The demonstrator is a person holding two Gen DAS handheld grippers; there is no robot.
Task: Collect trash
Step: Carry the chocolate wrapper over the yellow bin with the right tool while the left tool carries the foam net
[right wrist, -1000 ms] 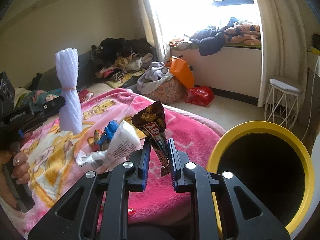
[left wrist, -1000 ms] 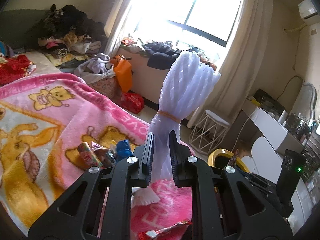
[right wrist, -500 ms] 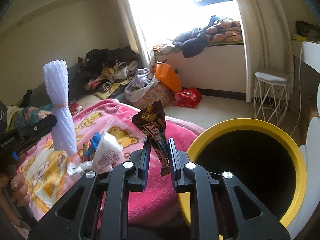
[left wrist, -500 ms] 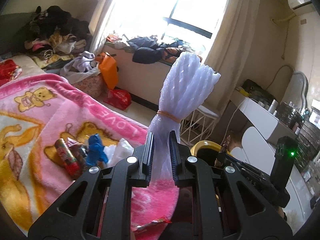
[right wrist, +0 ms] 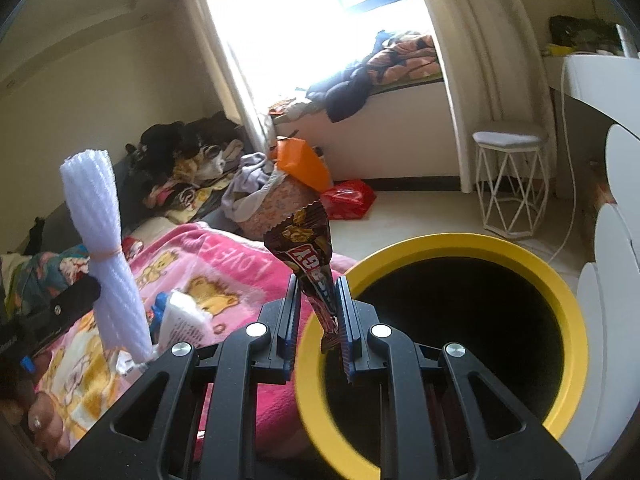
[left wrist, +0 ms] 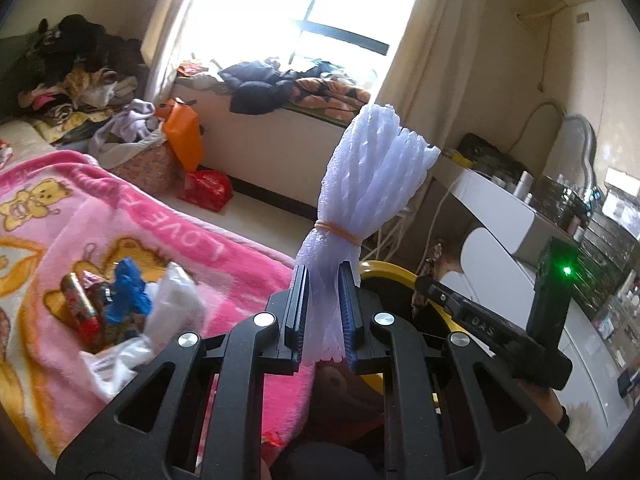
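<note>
left gripper (left wrist: 323,316) clamped on white foam net bundle (left wrist: 368,184), upright over pink blanket (left wrist: 132,216). right gripper (right wrist: 318,312) pinching brown snack wrapper (right wrist: 306,248) at yellow bin (right wrist: 568,320) rim. loose wrappers (left wrist: 116,304) on blanket.

Pink fleece blanket with yellow teddy-bear print (left wrist: 120,216), spread over the bed. Heap of mixed clothing (left wrist: 76,80) at the bed's far end, against the wall. Orange bag (left wrist: 182,132) atop a floral fabric basket (right wrist: 276,204) on the floor. Red plastic bag (right wrist: 348,198) beside it. Dark garments (left wrist: 260,84) along the window ledge. White wire-frame stool (right wrist: 510,184) by the curtain. White desk (left wrist: 500,208) at right.
</note>
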